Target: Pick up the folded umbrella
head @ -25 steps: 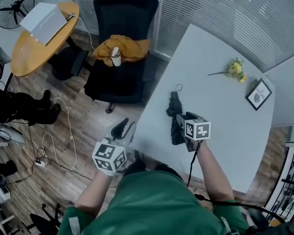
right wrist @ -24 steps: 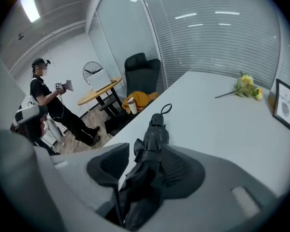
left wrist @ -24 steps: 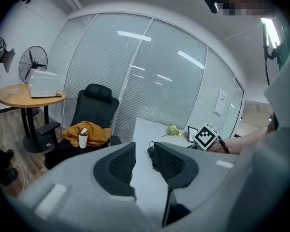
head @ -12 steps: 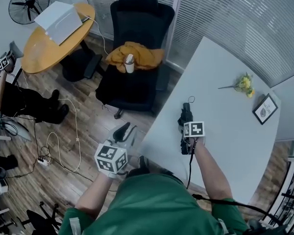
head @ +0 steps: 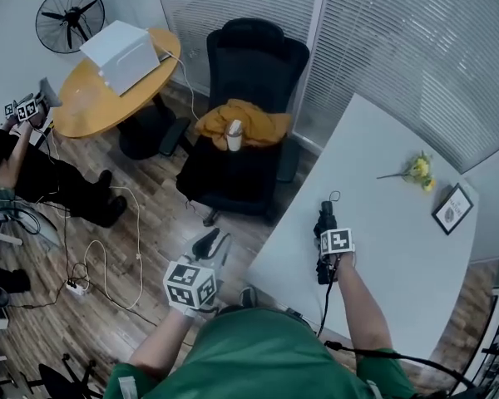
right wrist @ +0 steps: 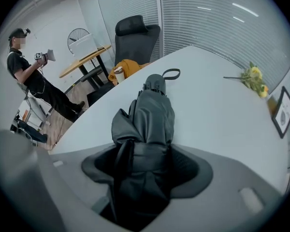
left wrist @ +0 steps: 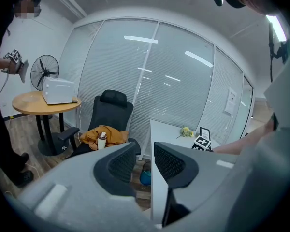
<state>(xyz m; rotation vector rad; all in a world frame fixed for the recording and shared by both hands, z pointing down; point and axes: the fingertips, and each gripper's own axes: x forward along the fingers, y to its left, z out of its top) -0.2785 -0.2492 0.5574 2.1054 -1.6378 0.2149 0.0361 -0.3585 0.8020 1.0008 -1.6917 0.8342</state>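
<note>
Lower than a second ago, the right gripper [right wrist: 146, 167] straddles the folded umbrella [right wrist: 152, 108], which lies on the white table [right wrist: 217, 115] (near its edge). Its jaws are closing around the bundle but do not yet clamp it. It should squeeze squarely across the thick middle before lifting.

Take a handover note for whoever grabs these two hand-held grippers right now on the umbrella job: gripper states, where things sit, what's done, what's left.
The right hand-held gripper points down over the folded umbrella. Its jaws are closing with the umbrella between them, and the grip does not look firm yet.
The left hand-held gripper has its jaws apart and empty, and is held off the table's edge.
The umbrella lies flat on the white table near the person's side, with its wrist loop pointing away.
Done: the right jaws straddle the umbrella.
Left: finish closing, then lift.
</note>
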